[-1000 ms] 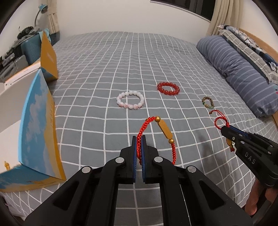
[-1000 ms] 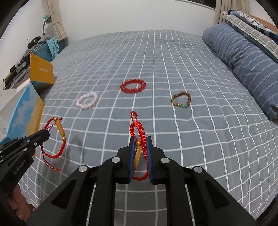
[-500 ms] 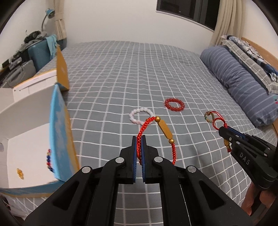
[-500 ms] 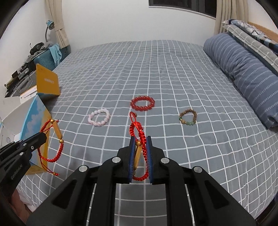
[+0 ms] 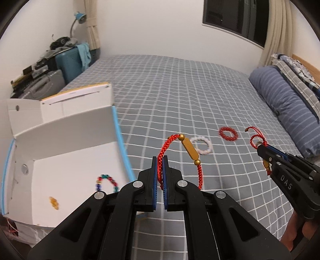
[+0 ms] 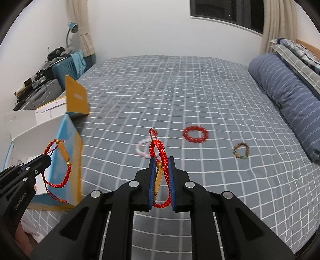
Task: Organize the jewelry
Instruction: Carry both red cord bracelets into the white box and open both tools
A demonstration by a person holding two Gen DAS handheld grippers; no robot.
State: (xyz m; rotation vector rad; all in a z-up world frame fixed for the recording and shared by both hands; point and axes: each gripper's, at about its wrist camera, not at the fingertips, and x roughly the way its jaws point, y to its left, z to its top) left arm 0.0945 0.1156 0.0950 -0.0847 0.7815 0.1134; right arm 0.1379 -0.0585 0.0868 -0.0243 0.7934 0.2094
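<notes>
A bed [image 6: 180, 84] covered in a grey sheet with a white grid fills both views. Along its right side lies a long blue striped pillow [image 6: 290, 96], with folded checked bedding [image 6: 296, 54] behind it. At the far left corner stand a teal suitcase [image 5: 69, 64] draped with a light blue cloth [image 5: 84, 54], a blue desk lamp [image 6: 72, 28] and cream curtains [image 6: 278, 26] beside a dark window [image 6: 226, 14].

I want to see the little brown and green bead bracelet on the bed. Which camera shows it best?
The right wrist view: the brown and green bead bracelet lies unobstructed on the grey checked bedspread. In the left wrist view it is almost hidden behind the right gripper.
</notes>
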